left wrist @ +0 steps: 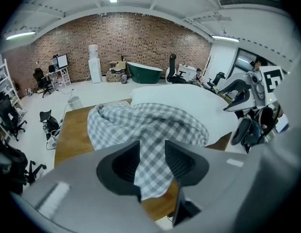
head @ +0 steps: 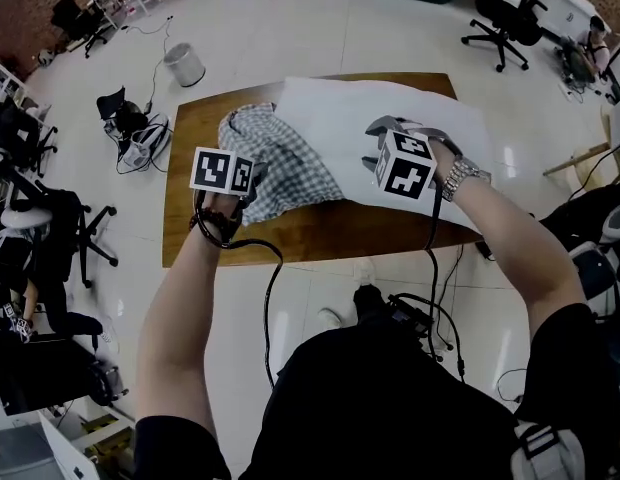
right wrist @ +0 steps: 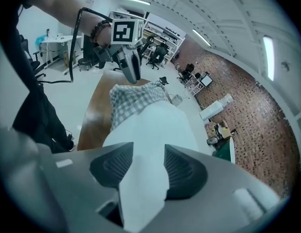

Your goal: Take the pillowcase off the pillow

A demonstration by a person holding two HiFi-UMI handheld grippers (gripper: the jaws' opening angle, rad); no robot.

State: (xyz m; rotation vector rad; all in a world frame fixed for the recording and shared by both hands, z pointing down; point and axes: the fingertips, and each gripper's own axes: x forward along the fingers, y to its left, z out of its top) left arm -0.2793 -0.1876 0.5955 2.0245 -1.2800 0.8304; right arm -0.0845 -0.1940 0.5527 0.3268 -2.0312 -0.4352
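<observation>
A grey-and-white checked pillowcase lies crumpled on the left half of a wooden table. The white pillow lies beside it to the right and looks mostly bare. My left gripper is at the pillowcase's near edge. In the left gripper view a fold of the pillowcase runs between the parted jaws of the left gripper, its corner hanging loose. My right gripper is at the pillow's near edge. A corner of the pillow sits between the right gripper's parted jaws.
The table's near edge is just in front of the person. On the floor around it are a white bin, black office chairs and cables. A green tub stands by the far brick wall.
</observation>
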